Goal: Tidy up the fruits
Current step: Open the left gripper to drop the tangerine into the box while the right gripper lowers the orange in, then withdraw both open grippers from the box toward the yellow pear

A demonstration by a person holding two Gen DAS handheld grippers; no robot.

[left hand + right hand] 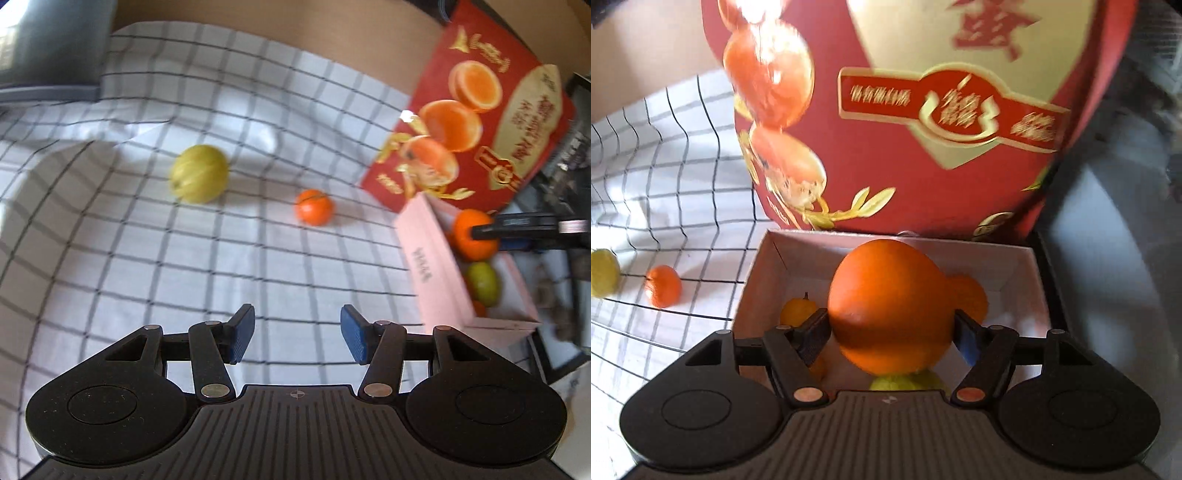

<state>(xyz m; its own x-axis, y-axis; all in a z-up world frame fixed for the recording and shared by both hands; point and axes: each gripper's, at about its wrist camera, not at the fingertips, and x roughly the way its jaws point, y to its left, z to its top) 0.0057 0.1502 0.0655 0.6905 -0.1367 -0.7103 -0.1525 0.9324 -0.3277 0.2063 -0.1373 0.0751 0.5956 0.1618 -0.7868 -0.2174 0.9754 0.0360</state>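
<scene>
1. My right gripper (pixel 890 332): jaws part-spread, pads pressed on both flanks of a large orange (pixel 890 306), which I hold over the open box (pixel 1015 266).
2. My left gripper (pixel 297 332): jaws released, standing apart with nothing between the blue pads (pixel 242 332); it hangs over the checked cloth (pixel 147 258), left of the box.
3. Hard to make out: both views are blurred. The orange hides most of the box floor. The green fruit (pixel 905 382) under it is cut off by my gripper body.
4. Box contents: a small orange fruit with a stem (pixel 798 310) at the left wall, another orange fruit (pixel 971 299) behind the held one, the green fruit nearest me.
5. Behind the box: its red lid (pixel 923 110), standing tilted, printed with oranges.
6. Left of the box, on the cloth: a mandarin (pixel 314 206), and farther left a yellow-green fruit (pixel 199 173), the two apart.
</scene>
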